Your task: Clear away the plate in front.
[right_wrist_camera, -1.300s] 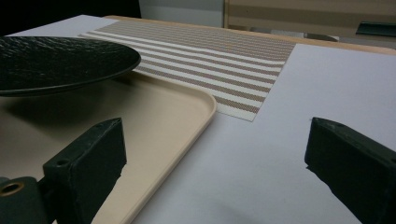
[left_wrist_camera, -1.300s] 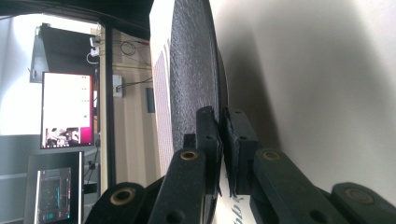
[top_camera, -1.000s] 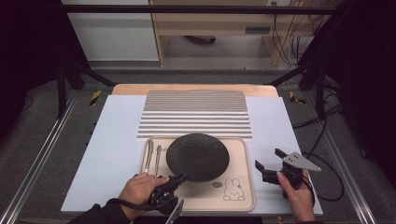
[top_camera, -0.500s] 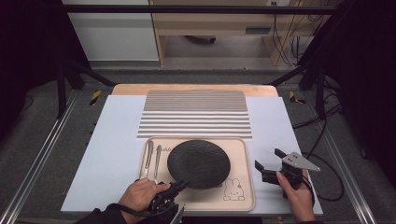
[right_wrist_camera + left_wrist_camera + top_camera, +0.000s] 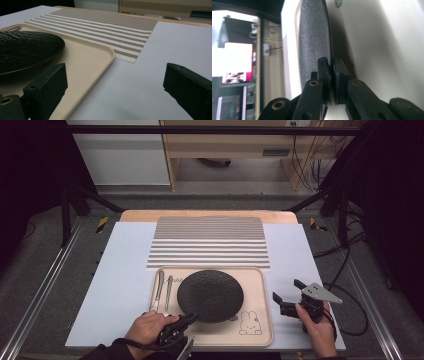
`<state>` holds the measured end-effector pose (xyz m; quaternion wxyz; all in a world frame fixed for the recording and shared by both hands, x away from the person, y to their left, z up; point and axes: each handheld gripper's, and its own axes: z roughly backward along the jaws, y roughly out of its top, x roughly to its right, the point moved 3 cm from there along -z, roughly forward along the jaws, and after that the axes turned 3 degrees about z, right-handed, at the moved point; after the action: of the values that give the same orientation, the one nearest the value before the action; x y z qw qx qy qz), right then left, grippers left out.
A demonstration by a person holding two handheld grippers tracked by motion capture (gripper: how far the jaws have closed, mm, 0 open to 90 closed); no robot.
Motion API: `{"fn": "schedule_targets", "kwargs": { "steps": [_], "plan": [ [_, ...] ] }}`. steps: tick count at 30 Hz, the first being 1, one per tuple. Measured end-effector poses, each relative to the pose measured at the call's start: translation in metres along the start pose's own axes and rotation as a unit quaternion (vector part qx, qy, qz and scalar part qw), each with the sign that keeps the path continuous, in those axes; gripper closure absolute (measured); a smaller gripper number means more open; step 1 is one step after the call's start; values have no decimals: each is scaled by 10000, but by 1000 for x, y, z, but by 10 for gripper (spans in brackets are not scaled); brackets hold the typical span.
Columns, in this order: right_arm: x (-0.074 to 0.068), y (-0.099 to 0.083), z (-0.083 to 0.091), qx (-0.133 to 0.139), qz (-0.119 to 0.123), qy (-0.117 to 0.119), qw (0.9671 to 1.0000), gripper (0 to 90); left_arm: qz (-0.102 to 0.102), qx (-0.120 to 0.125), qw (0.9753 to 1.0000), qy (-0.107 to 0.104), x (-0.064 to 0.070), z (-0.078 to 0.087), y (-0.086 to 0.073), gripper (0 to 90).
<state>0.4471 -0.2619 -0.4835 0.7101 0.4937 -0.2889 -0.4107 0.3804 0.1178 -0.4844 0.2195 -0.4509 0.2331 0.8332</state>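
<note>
A black textured plate [image 5: 210, 295] lies on a beige tray [image 5: 257, 285] with a rabbit drawing. My left gripper [image 5: 190, 319] is shut on the plate's near left rim. In the left gripper view the gripper [image 5: 331, 75] clamps the thin plate [image 5: 314, 37] edge, with the tray [image 5: 374, 50] beside it. My right gripper [image 5: 286, 290] is held open over the white mat, just right of the tray. In the right gripper view the gripper [image 5: 115, 85] has its jaws wide apart with nothing between them; the plate [image 5: 25, 50] and tray [image 5: 95, 57] lie to its left.
Two metal utensils [image 5: 160, 290] lie along the tray's left side. A brown-and-white striped placemat [image 5: 209, 242] [image 5: 105, 27] lies beyond the tray on the white mat [image 5: 120, 280]. Metal frame rails run along both table sides.
The plate has slid a little toward the near edge of the tray in my left gripper's hold. The right gripper has stayed in place.
</note>
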Motion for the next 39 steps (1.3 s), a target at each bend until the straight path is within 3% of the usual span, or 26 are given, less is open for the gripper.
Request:
{"fn": "schedule_targets", "kwargs": {
  "steps": [4,10,12,20,26,39],
  "plan": [
    [0,0,0,-9,3,4,10000,59,46,30,9997,-217,0,0,-6,859],
    [-1,-1,-1,-37,7,1,10000,59,357,19,9984,-443,-1,0,-14,824],
    [0,0,-1,-31,9,4,10000,59,343,-55,9978,-556,1,-1,-16,809],
    [0,0,0,-29,17,-1,10000,57,481,-20,9962,-733,5,-4,-13,787],
    [-1,-1,-1,-41,4,10,10000,57,465,-33,9950,-878,6,-6,-12,772],
    [0,-1,-1,-61,13,2,10000,57,746,-7,9926,-961,8,-7,-14,752]
  ]
}}
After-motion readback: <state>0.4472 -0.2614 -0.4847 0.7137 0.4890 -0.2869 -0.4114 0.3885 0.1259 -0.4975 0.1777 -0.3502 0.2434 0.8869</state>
